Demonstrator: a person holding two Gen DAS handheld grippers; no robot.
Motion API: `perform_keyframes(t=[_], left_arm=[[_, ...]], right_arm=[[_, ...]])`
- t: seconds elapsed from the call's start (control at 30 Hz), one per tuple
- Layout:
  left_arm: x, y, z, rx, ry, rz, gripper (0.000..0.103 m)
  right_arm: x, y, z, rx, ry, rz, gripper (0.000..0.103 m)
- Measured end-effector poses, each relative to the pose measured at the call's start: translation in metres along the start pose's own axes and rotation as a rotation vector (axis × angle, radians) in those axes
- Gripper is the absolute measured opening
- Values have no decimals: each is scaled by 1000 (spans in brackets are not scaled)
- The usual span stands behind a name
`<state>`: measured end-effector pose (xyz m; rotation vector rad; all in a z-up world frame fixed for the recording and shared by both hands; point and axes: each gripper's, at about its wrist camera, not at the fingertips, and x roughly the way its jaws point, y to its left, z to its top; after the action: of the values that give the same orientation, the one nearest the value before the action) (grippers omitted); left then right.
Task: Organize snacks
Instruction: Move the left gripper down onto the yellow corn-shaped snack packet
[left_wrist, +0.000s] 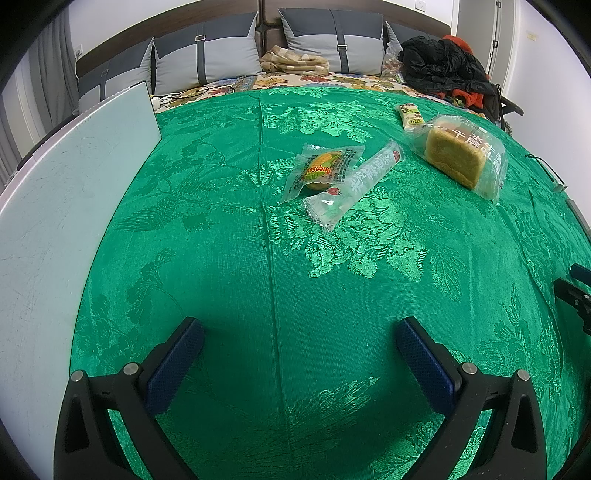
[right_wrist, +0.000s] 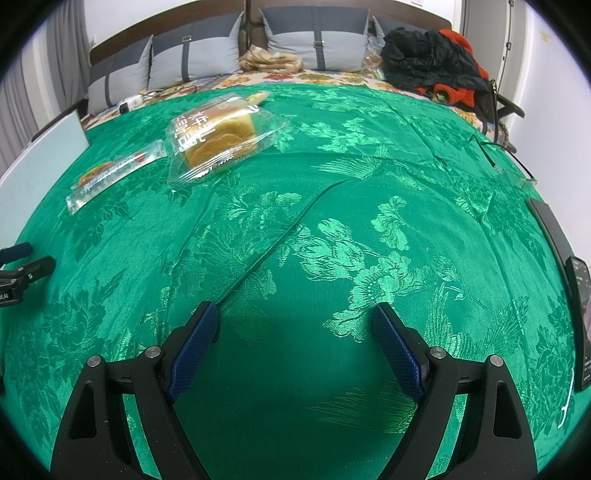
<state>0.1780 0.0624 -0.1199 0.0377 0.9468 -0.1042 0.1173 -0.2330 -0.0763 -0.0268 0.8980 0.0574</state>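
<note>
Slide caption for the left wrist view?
Open left gripper above green cloth, facing four wrapped snacks; white board at left.

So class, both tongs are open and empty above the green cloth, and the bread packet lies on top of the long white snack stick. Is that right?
Not quite. The bread packet lies on its own, apart from the long white snack stick; the stick overlaps the small corn snack packet, as the left wrist view shows. The left tongs and right tongs are indeed open and empty above the green cloth.
</note>
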Motion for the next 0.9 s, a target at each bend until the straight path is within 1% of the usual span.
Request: perform_keyframes(t=[0.5,0.53,0.57,0.6,0.63,0.67,0.77,0.83,0.87,0.9], left_arm=[[0,0,-1,-6,0,2,103],[0,0,0,-4,8,2,103],[1,0,4,6,51,-6,103],[4,-1,12,20,116,-26,103],[5,1,20,14,144,-46,102],[1,6,30,-13,136,-72,102],[-12,26,69,-124,39,-160,102],[-7,33,96,-179,29,-171,101],[1,33,109,-190,38,-171,96],[11,31,120,-187,55,-166,86]], right_arm=[[0,0,0,0,0,0,88],[0,0,0,0,0,0,88],[0,0,0,0,0,1,88],[0,0,0,0,0,1,88],[0,-1,0,1,0,1,88],[0,-1,0,0,0,0,88],[0,0,0,1,0,2,88],[0,0,0,1,0,0,88],[0,0,0,1,0,0,88],[0,0,0,1,0,0,88]])
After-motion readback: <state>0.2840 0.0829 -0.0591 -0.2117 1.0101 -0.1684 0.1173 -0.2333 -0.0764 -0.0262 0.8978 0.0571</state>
